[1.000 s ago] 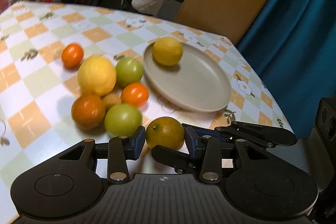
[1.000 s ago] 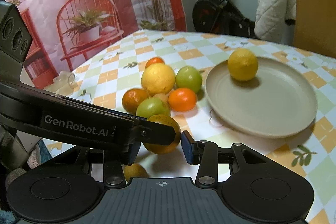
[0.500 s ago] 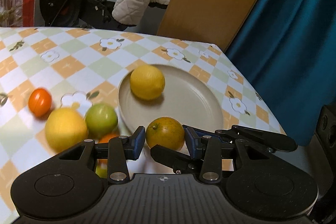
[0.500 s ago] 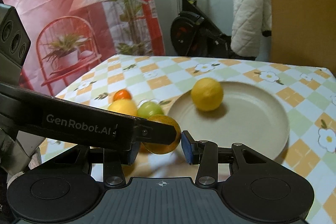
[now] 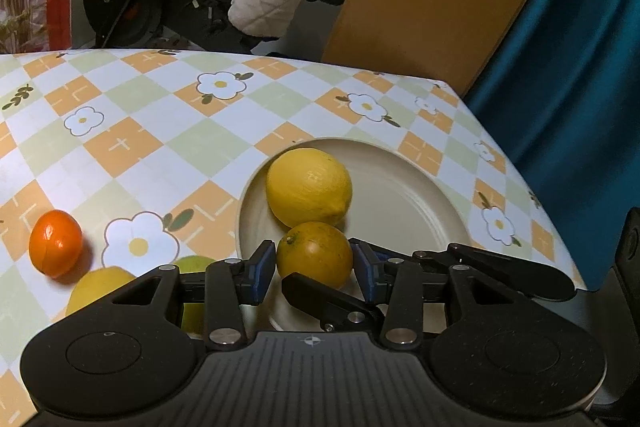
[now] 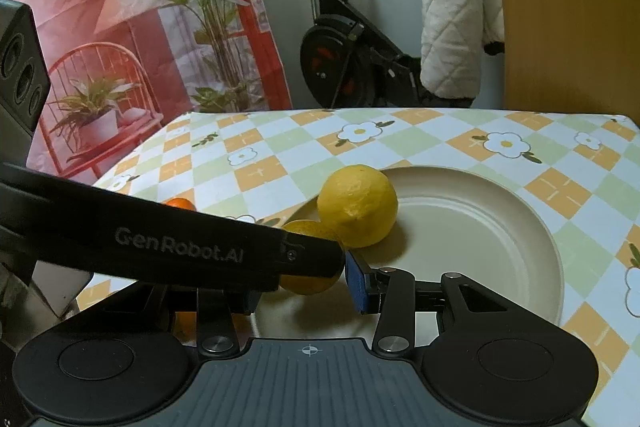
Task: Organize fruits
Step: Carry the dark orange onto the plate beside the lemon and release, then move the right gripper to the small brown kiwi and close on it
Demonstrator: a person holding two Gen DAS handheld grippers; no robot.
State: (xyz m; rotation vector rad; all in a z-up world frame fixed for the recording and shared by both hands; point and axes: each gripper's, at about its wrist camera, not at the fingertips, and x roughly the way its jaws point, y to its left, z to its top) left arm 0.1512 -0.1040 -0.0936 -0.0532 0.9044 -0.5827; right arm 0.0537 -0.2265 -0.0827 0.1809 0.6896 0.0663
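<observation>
My left tool (image 5: 315, 265) grips the orange (image 5: 315, 254) between its blue pads, over the plate's (image 5: 420, 195) near rim. At 12 o'clock, a lemon (image 5: 309, 187) lies on the plate, touching the orange. My right tool (image 6: 304, 281) stands open and empty. A tangerine (image 5: 55, 248) sits on the table (image 5: 160, 115) at 9 o'clock.

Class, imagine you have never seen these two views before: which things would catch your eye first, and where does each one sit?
First, the orange clamped between the left gripper pads, over the near edge of the beige plate. Right behind it a big yellow lemon lies on that plate. A small bright tangerine sits alone on the checked tablecloth, far left.
</observation>
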